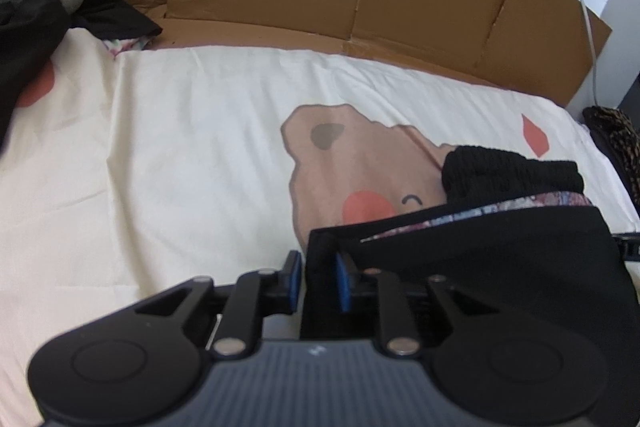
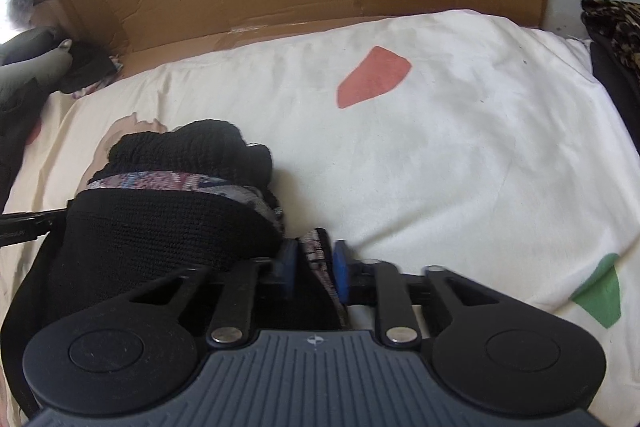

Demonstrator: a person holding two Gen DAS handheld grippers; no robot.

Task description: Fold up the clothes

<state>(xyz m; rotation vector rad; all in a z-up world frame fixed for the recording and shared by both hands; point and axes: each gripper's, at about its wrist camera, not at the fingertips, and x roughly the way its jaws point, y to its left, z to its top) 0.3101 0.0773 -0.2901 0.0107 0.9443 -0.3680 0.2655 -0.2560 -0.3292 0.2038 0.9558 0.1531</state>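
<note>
Black knitted garment [image 1: 520, 259]: its lower part runs behind the left claw [image 1: 318, 279] body and past the right picture edge, so its full shape cannot be told. Beyond the garment, the bear print [image 1: 344, 163] on the bed sheet [image 1: 192, 131] is partly covered. Far left of the garment, a dark clothing heap [image 1: 36, 27] is cut off and blurred. In the right wrist view, the fabric behind the right claw [image 2: 316, 267] is hidden.

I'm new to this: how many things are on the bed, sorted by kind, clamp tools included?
Grippers: 2, the left gripper and the right gripper, each clamped on cloth.
Garments held: 1, the black garment with a patterned lining.
Other clothes at the bed's edges: 2, a dark heap and a leopard-print piece.
Total: 5
</note>
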